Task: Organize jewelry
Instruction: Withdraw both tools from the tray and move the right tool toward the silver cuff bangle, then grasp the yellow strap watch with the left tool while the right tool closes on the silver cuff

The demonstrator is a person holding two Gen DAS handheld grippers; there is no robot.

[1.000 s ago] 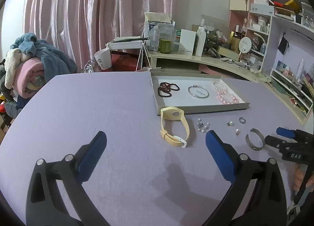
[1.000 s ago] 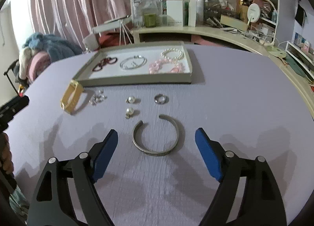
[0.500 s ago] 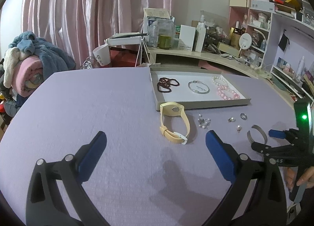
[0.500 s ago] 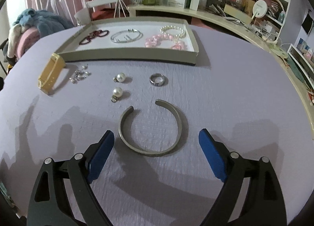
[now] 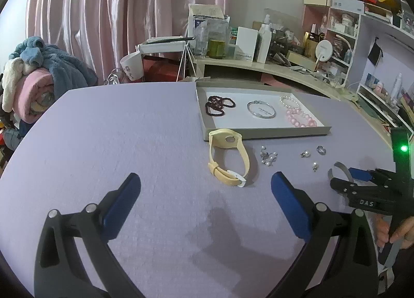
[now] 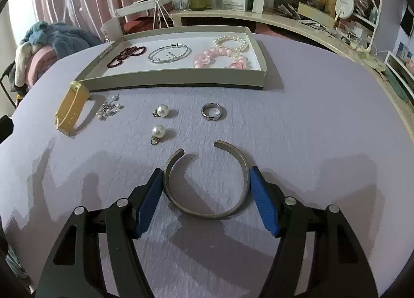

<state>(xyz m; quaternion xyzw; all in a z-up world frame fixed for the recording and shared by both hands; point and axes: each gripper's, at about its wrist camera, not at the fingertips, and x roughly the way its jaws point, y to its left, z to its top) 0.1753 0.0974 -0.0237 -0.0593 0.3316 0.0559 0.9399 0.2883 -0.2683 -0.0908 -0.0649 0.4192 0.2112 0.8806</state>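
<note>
A silver open cuff bangle lies on the purple table between the blue pads of my right gripper, which touch or nearly touch its two sides. The cuff and right gripper also show in the left wrist view. My left gripper is open and empty above the table, short of a yellow watch strap. Two pearl pendants, a silver ring and a small cluster of earrings lie in front of the grey tray.
The tray holds a dark beaded bracelet, a silver bangle, a pearl bracelet and pink bead bracelets. A cluttered desk and shelves stand behind the table. A pile of blankets sits at the left.
My right gripper has moved forward and down over the cuff and its jaws have closed in to the cuff's sides. The left gripper has barely moved.
</note>
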